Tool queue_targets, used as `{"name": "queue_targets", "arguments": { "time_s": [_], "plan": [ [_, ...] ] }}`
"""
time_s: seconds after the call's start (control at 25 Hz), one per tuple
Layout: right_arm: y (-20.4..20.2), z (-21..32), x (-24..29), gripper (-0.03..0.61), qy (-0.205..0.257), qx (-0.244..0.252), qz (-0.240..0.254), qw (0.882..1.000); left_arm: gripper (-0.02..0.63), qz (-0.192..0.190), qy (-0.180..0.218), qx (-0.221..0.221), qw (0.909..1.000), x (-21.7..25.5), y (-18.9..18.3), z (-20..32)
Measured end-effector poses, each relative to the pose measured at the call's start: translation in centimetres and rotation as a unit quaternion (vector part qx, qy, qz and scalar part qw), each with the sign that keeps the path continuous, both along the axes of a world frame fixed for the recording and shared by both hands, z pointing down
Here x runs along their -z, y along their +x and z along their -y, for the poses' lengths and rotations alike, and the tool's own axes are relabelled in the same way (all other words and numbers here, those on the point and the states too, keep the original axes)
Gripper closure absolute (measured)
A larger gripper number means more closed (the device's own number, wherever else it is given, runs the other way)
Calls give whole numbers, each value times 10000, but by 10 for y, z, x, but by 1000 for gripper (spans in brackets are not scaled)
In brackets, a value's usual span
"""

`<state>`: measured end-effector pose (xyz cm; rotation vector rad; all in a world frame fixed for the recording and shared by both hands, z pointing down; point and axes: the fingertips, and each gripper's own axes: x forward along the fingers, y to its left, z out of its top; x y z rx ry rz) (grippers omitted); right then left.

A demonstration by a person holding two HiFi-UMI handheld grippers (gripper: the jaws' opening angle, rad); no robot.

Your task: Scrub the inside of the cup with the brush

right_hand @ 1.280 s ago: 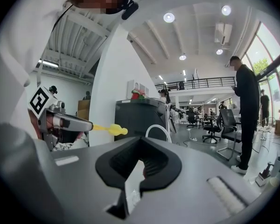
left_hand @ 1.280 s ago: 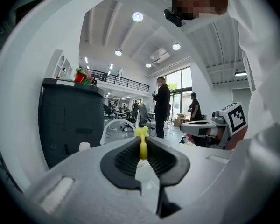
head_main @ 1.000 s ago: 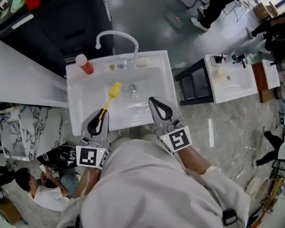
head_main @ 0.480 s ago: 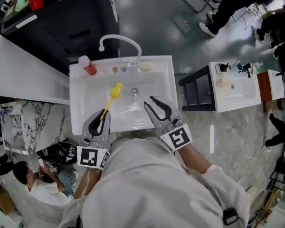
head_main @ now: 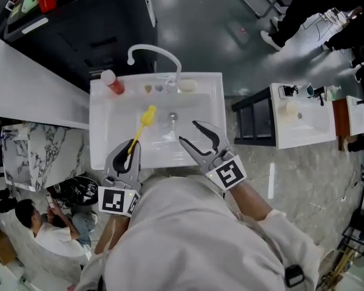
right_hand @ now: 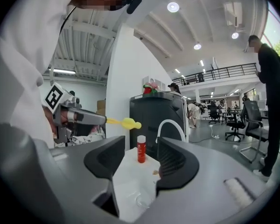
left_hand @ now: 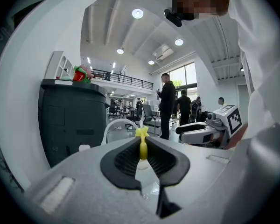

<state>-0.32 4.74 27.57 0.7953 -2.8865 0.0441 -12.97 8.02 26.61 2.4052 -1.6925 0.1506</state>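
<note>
A white sink (head_main: 215,102) lies below me with a clear cup (head_main: 173,119) near its drain. My left gripper (head_main: 130,150) is shut on the handle of a yellow brush (head_main: 146,117), whose head points out over the basin left of the cup. The left gripper view shows the brush (left_hand: 143,143) clamped between the pads. My right gripper (head_main: 188,131) hovers over the sink's front right part, just short of the cup; its jaws are opening with nothing between them. From the right gripper (right_hand: 141,160) I see the brush head (right_hand: 128,122), the left gripper (right_hand: 79,118) and the cup (right_hand: 140,199) faintly.
A curved white faucet (head_main: 151,50) rises at the sink's back. A red bottle (head_main: 112,82) with a white cap stands on the back left corner. A black cabinet (head_main: 79,29) stands behind, a white counter (head_main: 30,83) at left, and a second sink (head_main: 303,123) at right. People stand nearby.
The right gripper's jaws have gone from shut to wide apart, and it has edged a little forward over the sink. The left gripper and brush have held still.
</note>
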Motion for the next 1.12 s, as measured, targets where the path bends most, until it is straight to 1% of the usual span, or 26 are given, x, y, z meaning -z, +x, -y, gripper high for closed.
{"name": "queue_targets", "arguments": {
  "time_s": [0.08,0.28,0.52,0.76,0.96,1.12],
  "plan": [
    [1,2,-9,378,50,93,-237,9997,574,16,-22,31,10000,-1,1,1],
    [1,9,-42,393,-19,292,-762,9967,574,57,-110,105,9999,-5,2,3],
    [-4,15,-104,397,-33,729,-1376,9878,574,110,-222,231,9994,-8,-1,3],
    [-11,19,-184,402,-268,1168,-2133,9696,574,166,-342,343,9987,-15,-4,1],
    [-19,23,-248,403,-462,1552,-2678,9498,574,215,-484,452,9976,-22,-10,-2],
    [-21,26,-296,404,-633,1798,-3096,9316,574,259,-574,566,9964,-27,-17,-4]
  ]
}}
